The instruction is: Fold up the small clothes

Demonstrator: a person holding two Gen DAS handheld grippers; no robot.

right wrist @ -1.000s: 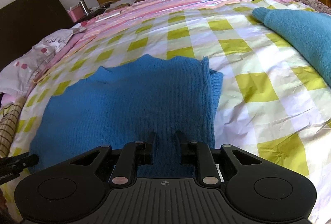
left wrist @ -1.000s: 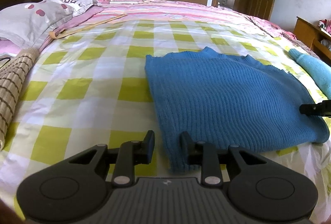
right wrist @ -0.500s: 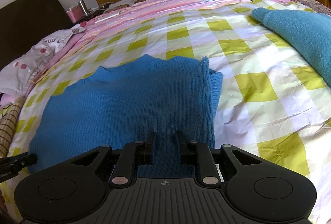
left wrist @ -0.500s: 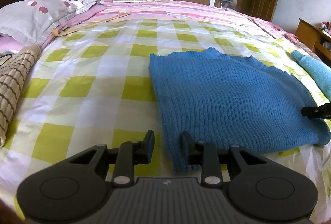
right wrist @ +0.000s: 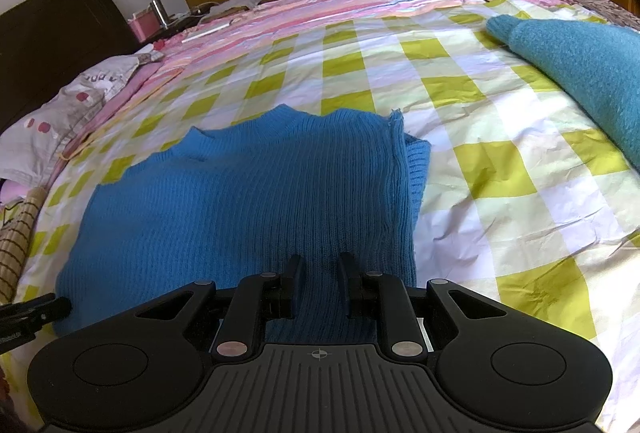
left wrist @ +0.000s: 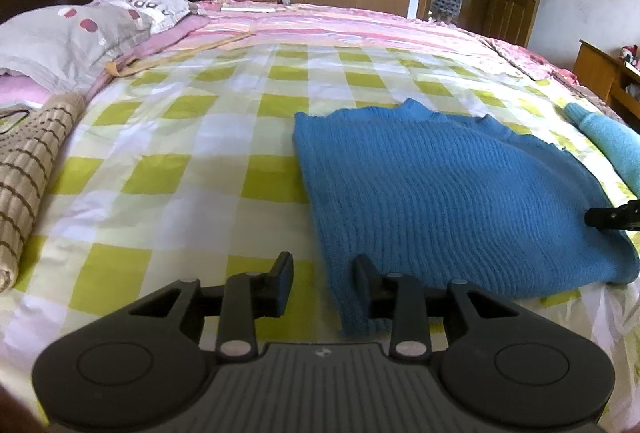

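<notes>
sweater [left wrist: 452, 189] ahead on bed, sides folded in | left gripper [left wrist: 322, 283] just widened, released | right gripper [right wrist: 319, 283] pinching hem | bottom-up fold left

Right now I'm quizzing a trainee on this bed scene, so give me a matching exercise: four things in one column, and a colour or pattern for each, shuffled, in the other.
Things:
1. sweater
2. sheet
3. pillow
4. mat

Colour or pattern:
A. grey with red spots
B. beige with dark stripes
C. blue knit
D. yellow-green and white checks

Pairs: 1-C, 2-D, 3-A, 4-B
</notes>
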